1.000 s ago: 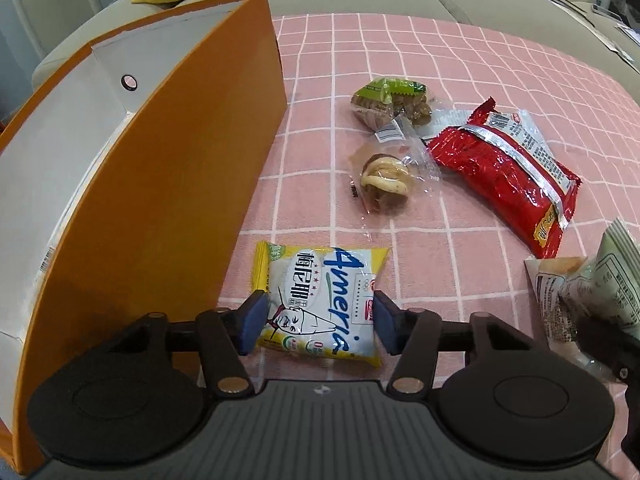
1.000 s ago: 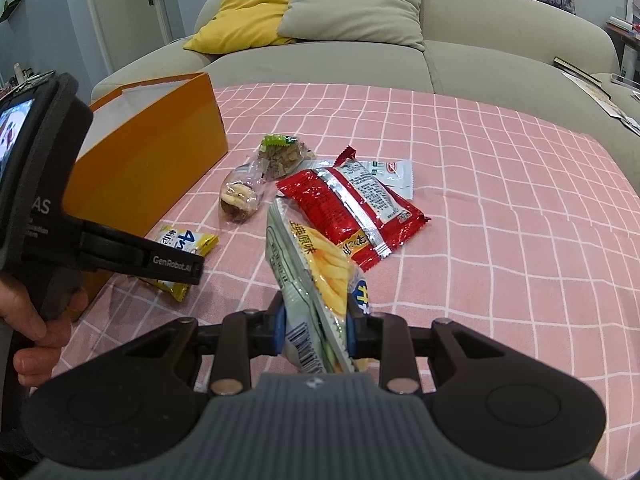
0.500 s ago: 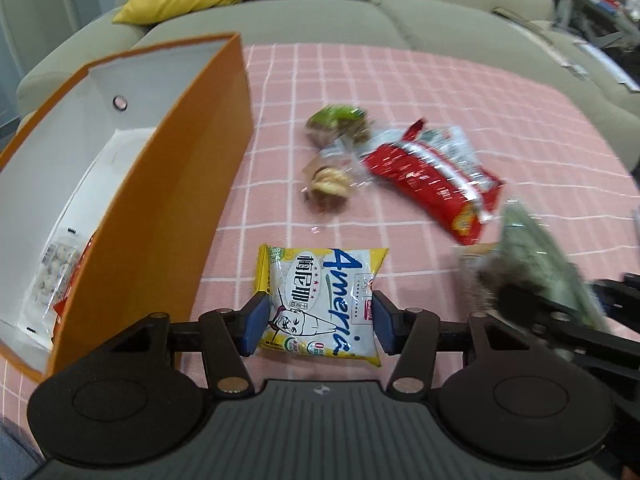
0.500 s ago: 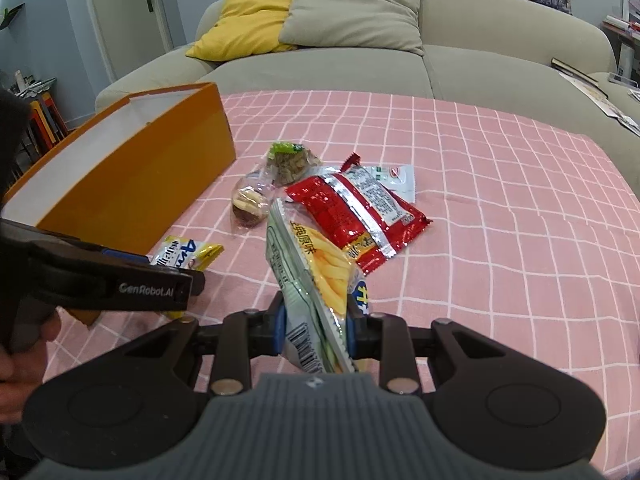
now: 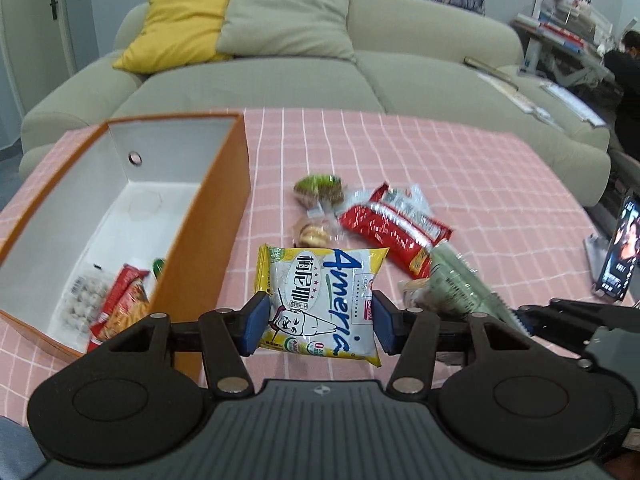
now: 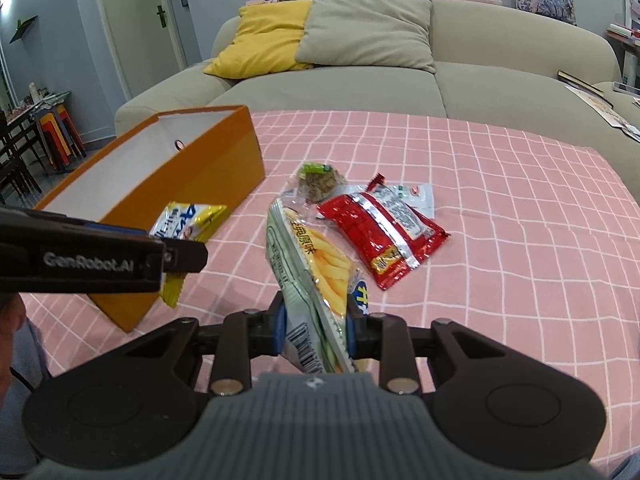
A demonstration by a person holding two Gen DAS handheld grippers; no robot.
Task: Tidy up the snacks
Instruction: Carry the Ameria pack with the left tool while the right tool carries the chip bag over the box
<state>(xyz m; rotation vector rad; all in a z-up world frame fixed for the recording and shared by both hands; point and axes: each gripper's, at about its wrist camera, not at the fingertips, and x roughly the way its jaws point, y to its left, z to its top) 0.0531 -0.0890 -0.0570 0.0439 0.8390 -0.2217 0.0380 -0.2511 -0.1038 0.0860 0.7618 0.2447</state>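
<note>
My left gripper [image 5: 316,322] is shut on a yellow and white Ameri snack packet [image 5: 320,296], held in the air to the right of the orange box [image 5: 208,232]. That packet [image 6: 188,220] also shows in the right wrist view beside the left gripper's finger [image 6: 100,260]. My right gripper [image 6: 316,330] is shut on a pale green fries packet [image 6: 312,264], lifted above the pink cloth. The fries packet [image 5: 460,284] appears at the right in the left wrist view. On the cloth lie a red packet [image 6: 384,228], a green-topped snack [image 6: 320,178] and a clear-wrapped pastry [image 5: 310,232].
The orange box has a white inside [image 5: 132,220] holding several snacks at its near end [image 5: 108,304]. A pink checked cloth [image 6: 500,216] covers the table. A sofa [image 6: 360,84] with cushions stands behind. A phone on a stand [image 5: 618,256] sits at the right edge.
My left gripper has risen with the Ameri packet, so the box's inside has come into sight. The right gripper with the fries packet has lifted slightly.
</note>
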